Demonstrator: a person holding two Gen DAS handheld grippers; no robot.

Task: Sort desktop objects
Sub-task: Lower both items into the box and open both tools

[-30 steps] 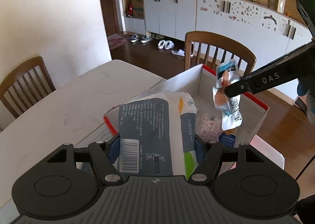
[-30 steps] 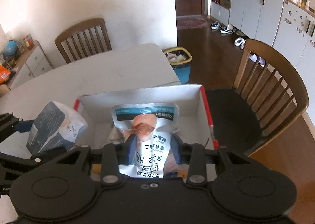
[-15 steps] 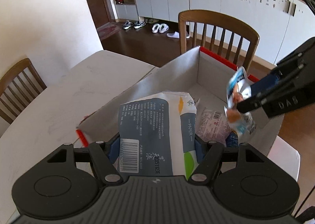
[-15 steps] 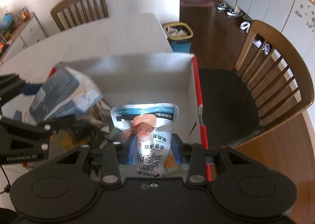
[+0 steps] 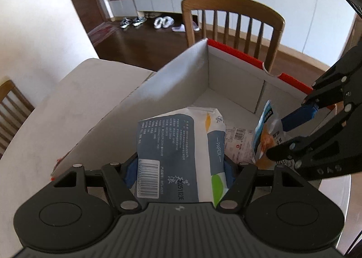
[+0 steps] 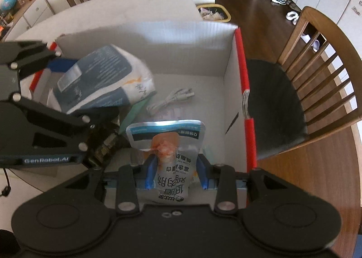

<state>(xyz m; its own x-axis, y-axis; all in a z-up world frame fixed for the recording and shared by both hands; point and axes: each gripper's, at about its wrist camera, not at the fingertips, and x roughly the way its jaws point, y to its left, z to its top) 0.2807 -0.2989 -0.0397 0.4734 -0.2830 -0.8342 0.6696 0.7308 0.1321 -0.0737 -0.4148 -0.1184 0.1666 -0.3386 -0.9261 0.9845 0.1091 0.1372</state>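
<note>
A white cardboard box (image 5: 230, 76) (image 6: 230, 90) with a red rim stands on the pale table. My left gripper (image 5: 181, 165) is shut on a blue-and-white tissue pack (image 5: 178, 151) (image 6: 101, 83), held over the box's near left part. My right gripper (image 6: 175, 174) is shut on a silver snack pouch (image 6: 169, 151) (image 5: 265, 129) with an orange picture, hanging inside the box at its right side. The two grippers are close together above the box.
Inside the box lie a coiled white cable (image 6: 169, 101), a pale printed packet (image 5: 237, 142) and a dark item under the left gripper. Wooden chairs (image 5: 233, 22) (image 6: 316, 90) stand beside the table. A yellow-rimmed bin (image 6: 213, 11) sits on the floor beyond.
Both grippers have come down toward the box with their loads. The tissue pack moved from beside the box to over it; the snack pouch sank inside the walls.
</note>
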